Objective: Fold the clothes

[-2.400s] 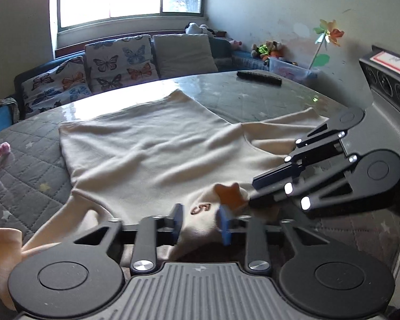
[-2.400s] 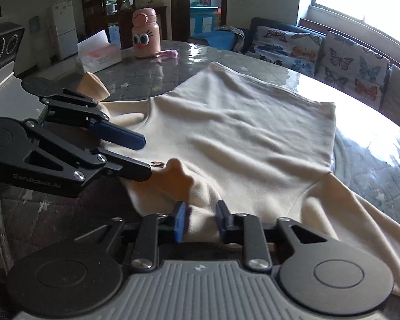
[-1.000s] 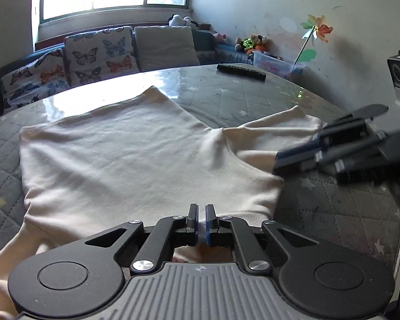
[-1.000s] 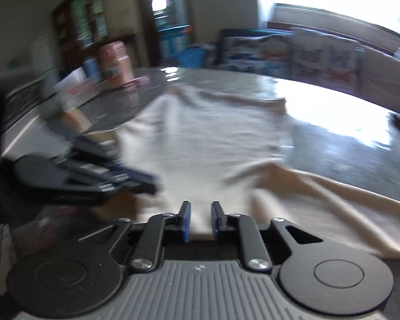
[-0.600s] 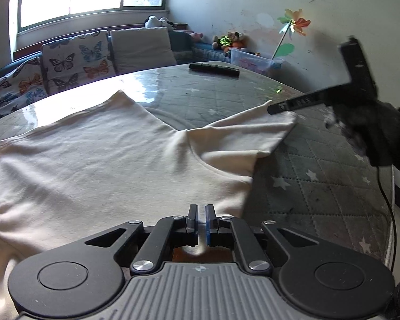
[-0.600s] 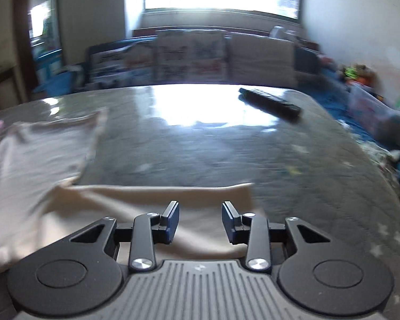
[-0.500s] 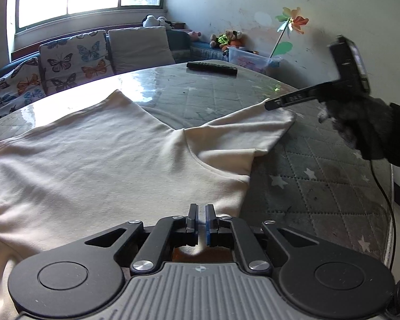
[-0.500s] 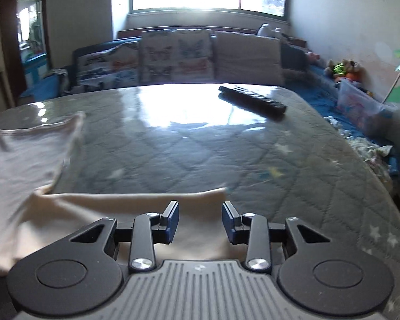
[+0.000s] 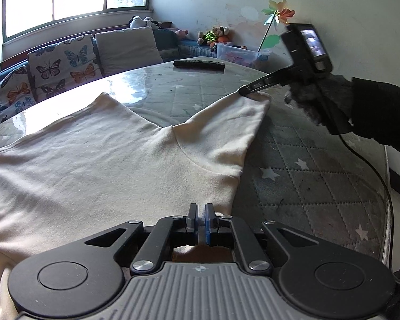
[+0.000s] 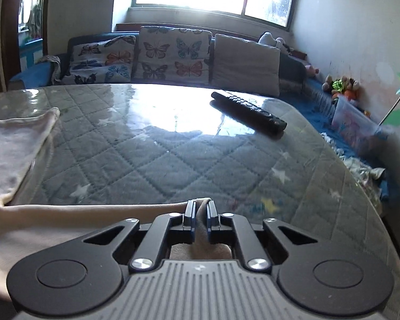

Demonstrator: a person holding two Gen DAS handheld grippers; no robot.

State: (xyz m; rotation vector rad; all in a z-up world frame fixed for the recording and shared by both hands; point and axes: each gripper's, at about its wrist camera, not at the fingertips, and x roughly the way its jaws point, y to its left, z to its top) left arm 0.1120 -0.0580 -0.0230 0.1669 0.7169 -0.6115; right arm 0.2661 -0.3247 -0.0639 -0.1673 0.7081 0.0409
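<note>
Covering most of the table point(image 9: 320, 186), a cream shirt point(image 9: 93, 160) lies spread flat, back up, one sleeve point(image 9: 234, 122) stretched out to the side. The left hand-held gripper point(image 9: 199, 220) is clamped narrow on the collar edge nearest me; the right hand-held gripper point(image 10: 200, 220) pinches the sleeve's cuff point(image 10: 200, 202). To fold this sleeve well, I'd say the collar grip should pin the body while the cuff travels low and taut across the back, landing square without dragging wrinkles. A remote point(image 10: 249, 113) lies well apart.
</note>
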